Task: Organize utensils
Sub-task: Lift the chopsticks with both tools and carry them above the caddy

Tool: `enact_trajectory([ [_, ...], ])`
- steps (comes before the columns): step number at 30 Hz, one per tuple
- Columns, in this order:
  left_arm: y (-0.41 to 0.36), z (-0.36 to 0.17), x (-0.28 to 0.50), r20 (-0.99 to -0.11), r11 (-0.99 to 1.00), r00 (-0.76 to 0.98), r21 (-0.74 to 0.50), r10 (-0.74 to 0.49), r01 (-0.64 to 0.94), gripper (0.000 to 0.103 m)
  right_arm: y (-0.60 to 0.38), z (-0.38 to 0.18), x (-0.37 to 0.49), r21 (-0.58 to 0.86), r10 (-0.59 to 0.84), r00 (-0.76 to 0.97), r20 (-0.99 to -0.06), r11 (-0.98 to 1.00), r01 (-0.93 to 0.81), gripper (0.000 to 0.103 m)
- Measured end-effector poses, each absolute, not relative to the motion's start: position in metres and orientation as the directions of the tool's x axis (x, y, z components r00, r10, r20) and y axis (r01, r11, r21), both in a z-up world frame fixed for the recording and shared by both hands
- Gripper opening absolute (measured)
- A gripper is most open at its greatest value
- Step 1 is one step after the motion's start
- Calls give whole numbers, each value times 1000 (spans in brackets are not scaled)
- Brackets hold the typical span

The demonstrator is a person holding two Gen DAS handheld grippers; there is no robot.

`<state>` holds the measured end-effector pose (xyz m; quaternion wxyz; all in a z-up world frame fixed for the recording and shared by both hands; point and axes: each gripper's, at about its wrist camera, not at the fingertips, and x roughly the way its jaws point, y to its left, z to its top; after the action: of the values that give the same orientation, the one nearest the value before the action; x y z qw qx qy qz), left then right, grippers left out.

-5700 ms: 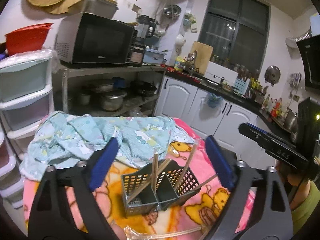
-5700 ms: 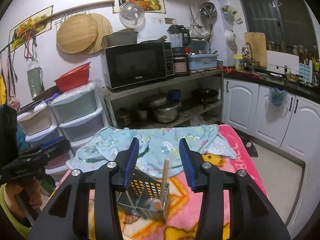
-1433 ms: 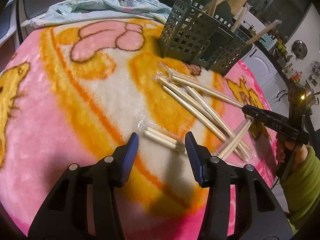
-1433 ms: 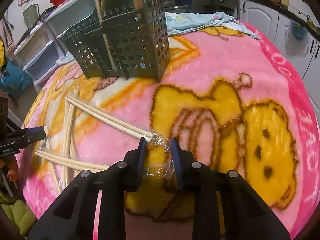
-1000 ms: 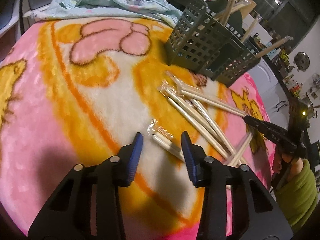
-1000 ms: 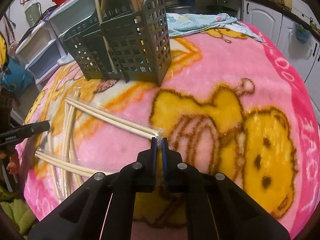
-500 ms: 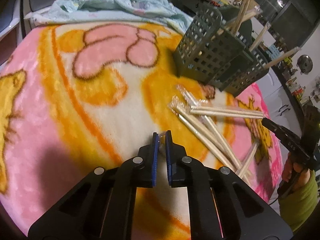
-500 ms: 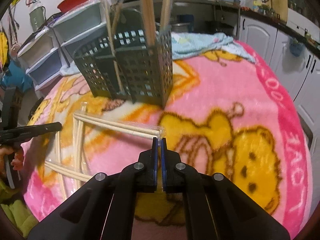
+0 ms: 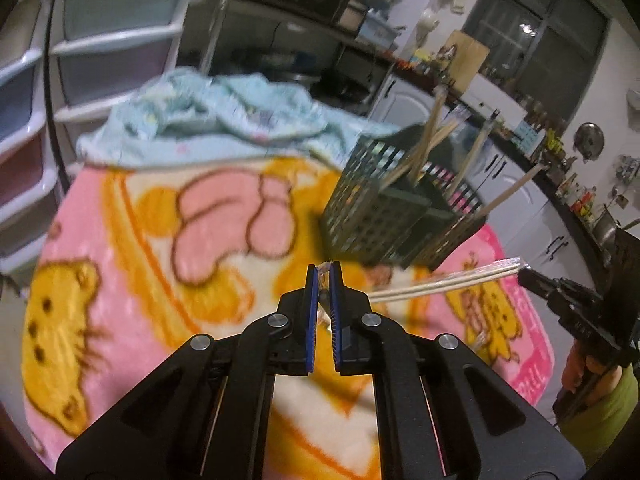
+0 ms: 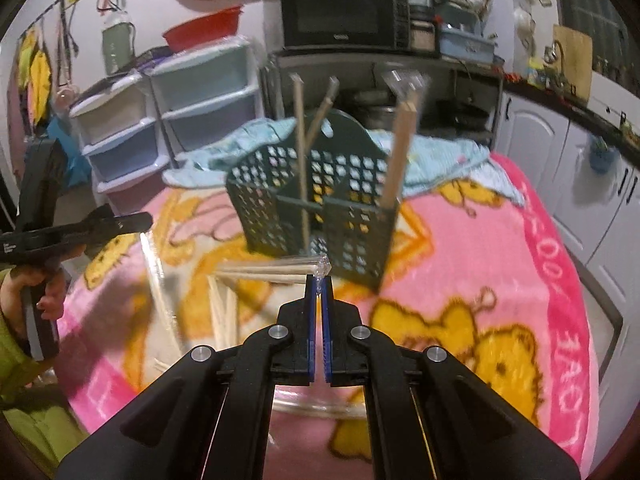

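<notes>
Both jaws pinched on clear-wrapped pale chopsticks, left gripper, right gripper

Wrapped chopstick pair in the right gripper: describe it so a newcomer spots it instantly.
Start at the pink cartoon blanket, then the dark green perforated utensil basket. In front of it, the clear-wrapped pale wooden chopstick pair hangs level, its wrapper pinched by the right gripper; other pairs lie flat.
</notes>
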<state>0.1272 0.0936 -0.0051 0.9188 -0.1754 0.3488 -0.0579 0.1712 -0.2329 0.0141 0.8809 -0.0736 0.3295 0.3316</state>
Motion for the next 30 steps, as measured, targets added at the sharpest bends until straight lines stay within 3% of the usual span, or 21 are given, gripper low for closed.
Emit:
enact_trajectory([
  [30,23,119,148,-376,922,856,-295,-355,252,3,-226,126,148,-5,596,676,-433,749,-663,2],
])
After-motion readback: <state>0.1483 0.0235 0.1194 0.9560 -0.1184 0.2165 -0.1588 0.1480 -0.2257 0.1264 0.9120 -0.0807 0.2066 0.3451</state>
